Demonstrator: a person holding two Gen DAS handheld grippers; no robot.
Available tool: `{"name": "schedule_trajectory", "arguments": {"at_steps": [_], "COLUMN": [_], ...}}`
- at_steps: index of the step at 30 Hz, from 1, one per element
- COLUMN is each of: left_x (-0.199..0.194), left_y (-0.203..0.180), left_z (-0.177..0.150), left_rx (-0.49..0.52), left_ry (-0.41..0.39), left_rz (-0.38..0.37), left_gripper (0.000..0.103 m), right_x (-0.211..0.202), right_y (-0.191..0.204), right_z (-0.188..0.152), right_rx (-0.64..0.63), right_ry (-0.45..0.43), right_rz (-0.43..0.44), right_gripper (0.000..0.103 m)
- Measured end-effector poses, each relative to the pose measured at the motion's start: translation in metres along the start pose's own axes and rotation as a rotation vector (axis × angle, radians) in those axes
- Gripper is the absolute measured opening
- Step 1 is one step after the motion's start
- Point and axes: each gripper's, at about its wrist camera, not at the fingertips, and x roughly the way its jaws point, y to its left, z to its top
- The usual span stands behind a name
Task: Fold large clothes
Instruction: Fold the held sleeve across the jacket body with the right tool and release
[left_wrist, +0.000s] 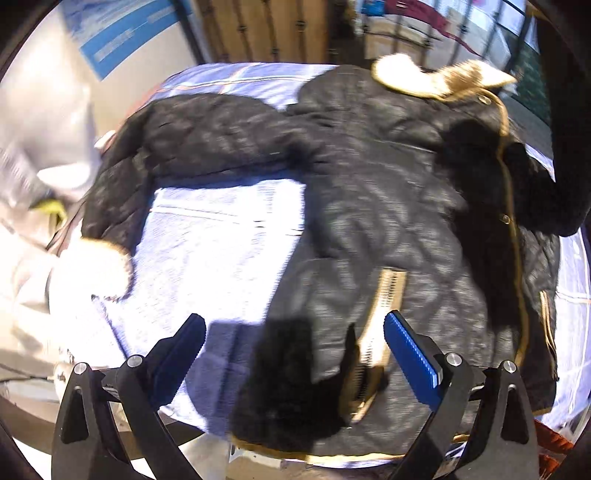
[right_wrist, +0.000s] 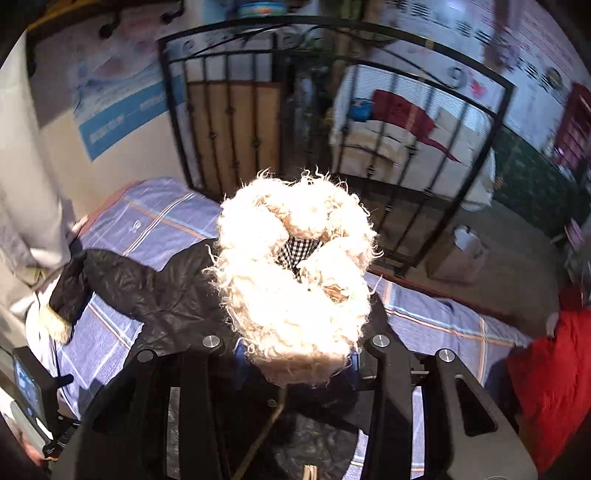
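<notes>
Right gripper (right_wrist: 295, 354) jaws grasp the coat's (left_wrist: 369, 192) fur cuff (right_wrist: 295, 266); left gripper (left_wrist: 295, 350) jaws released.

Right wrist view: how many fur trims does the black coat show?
2. A large fur trim is gripped in the right tongs; a small fur trim caps the sleeve end at the bed's left edge. Others may be hidden.

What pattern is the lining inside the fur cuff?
Black-and-white check, on the lining inside the fur cuff; right wrist view shows it best.
</notes>
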Motion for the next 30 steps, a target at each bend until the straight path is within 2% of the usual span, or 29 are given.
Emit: {"name": "schedule_trajectory", "arguments": {"at_steps": [4, 7, 11, 14, 17, 19, 21, 25, 26, 27, 30], "left_x": [0.002, 0.004, 0.01, 0.014, 0.014, 0.013, 0.013, 0.015, 0.015, 0.015, 0.01], "left_y": [0.028, 0.045, 0.058, 0.059, 0.055, 0.051, 0.048, 0.043, 0.041, 0.039, 0.024], "left_z": [-0.008, -0.014, -0.019, -0.019, -0.014, -0.008, -0.003, 0.009, 0.013, 0.018, 0.041], "left_rx": [-0.068, -0.113, -0.148, -0.148, -0.135, -0.124, -0.113, -0.109, -0.106, -0.101, -0.053], "left_ry": [0.009, 0.021, 0.046, 0.056, 0.05, 0.041, 0.031, 0.023, 0.019, 0.01, -0.031], "left_rz": [0.026, 0.04, 0.049, 0.05, 0.045, 0.04, 0.041, 0.04, 0.04, 0.036, 0.021], "left_gripper": [0.095, 0.095, 0.095, 0.095, 0.095, 0.095, 0.095, 0.095, 0.095, 0.095, 0.095], "right_x": [0.06, 0.098, 0.128, 0.148, 0.167, 0.174, 0.167, 0.123, 0.109, 0.099, 0.089], "right_y": [0.072, 0.086, 0.097, 0.115, 0.138, 0.153, 0.165, 0.167, 0.159, 0.148, 0.092], "right_z": [0.01, 0.001, -0.016, -0.029, -0.041, -0.048, -0.054, -0.06, -0.062, -0.064, -0.075], "right_rx": [-0.12, -0.112, -0.106, -0.139, -0.212, -0.254, -0.275, -0.244, -0.212, -0.185, -0.037], "right_ry": [0.058, 0.132, 0.213, 0.251, 0.288, 0.336, 0.338, 0.274, 0.241, 0.222, 0.226], "right_rz": [0.016, 0.024, 0.005, -0.007, -0.04, -0.029, -0.008, 0.12, 0.17, 0.184, 0.142], "right_gripper": [0.04, 0.04, 0.042, 0.051, 0.085, 0.086, 0.086, 0.086, 0.086, 0.086, 0.086]}}
